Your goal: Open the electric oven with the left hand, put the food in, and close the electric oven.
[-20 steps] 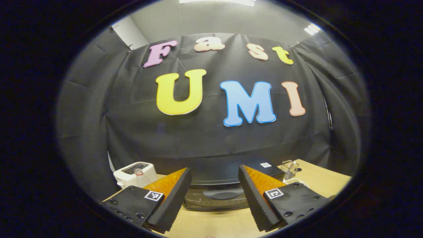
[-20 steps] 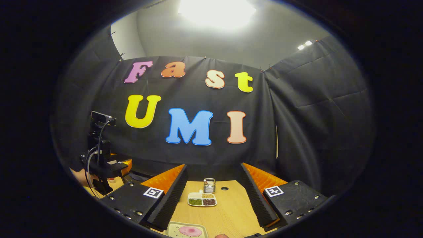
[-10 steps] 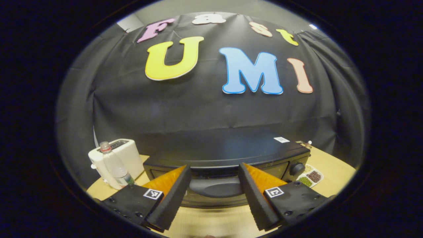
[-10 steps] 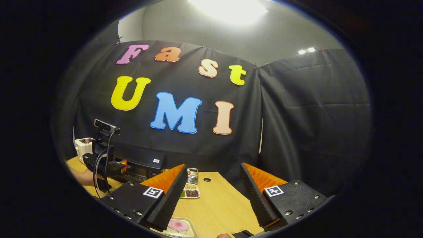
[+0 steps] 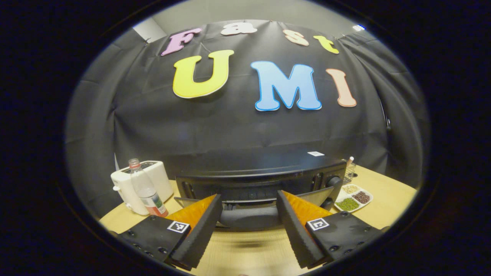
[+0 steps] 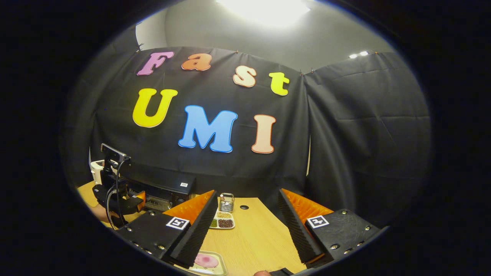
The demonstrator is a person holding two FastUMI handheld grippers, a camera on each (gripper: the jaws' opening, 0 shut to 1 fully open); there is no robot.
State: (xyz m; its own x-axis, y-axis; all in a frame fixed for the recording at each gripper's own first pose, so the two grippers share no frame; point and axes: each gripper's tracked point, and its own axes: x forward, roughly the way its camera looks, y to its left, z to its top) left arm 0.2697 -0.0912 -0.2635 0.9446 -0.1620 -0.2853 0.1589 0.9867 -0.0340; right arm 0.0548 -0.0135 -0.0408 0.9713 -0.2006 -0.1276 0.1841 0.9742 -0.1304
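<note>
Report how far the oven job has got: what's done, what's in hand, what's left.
Done: the electric oven door is ajar, its top edge tipped away from the body. In hand: the left gripper sits open with its fingers either side of the door handle, not clamped. Left: swing the door fully down, load the pink food on its tray, which lies on the table by the open right gripper, then close the door.

The oven [image 5: 261, 180] sits on the table [image 5: 387, 195] straight ahead of my left fingers [image 5: 199, 234]. A toaster [image 5: 144, 184] and bottle [image 5: 145, 189] stand to its left, a divided dish [image 5: 353, 197] to its right.
</note>
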